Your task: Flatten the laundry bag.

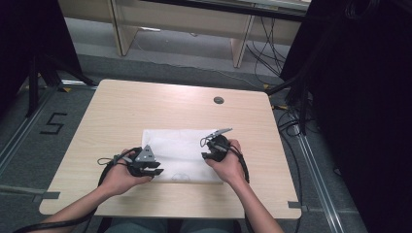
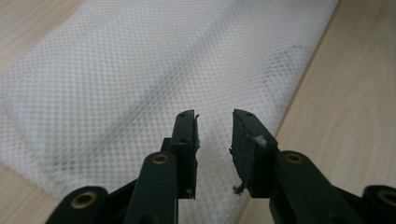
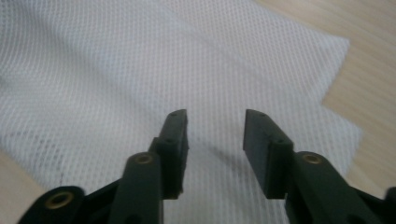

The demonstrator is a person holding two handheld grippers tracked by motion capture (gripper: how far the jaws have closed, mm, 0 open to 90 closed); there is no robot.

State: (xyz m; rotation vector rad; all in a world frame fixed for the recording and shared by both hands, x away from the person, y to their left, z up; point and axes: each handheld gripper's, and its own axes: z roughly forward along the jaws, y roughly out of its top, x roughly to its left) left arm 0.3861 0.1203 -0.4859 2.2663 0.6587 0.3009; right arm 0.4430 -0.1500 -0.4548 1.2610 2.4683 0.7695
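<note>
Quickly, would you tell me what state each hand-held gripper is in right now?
Left hand-held gripper: open, holding nothing, above the white mesh fabric sheet.
Right hand-held gripper: open, holding nothing, over the same sheet.

Lab / recording bay, not a home. Light wood table (image 1: 121,111) with a cable grommet (image 1: 218,100) set in the top, standing on grey carpet (image 1: 160,60). Black curtains (image 1: 350,97) hang well out to either side of the two hand-held grippers, with black stand legs (image 1: 43,73) at their foot. Floor rails (image 1: 313,170) run along both sides of the table. A "5" (image 1: 52,123) is taped on the floor off to the left gripper's side, plus yellow-black tape marks (image 1: 64,89). Loose cables (image 1: 265,46) trail on the floor beyond the table, under pale wood furniture (image 1: 184,22).
</note>
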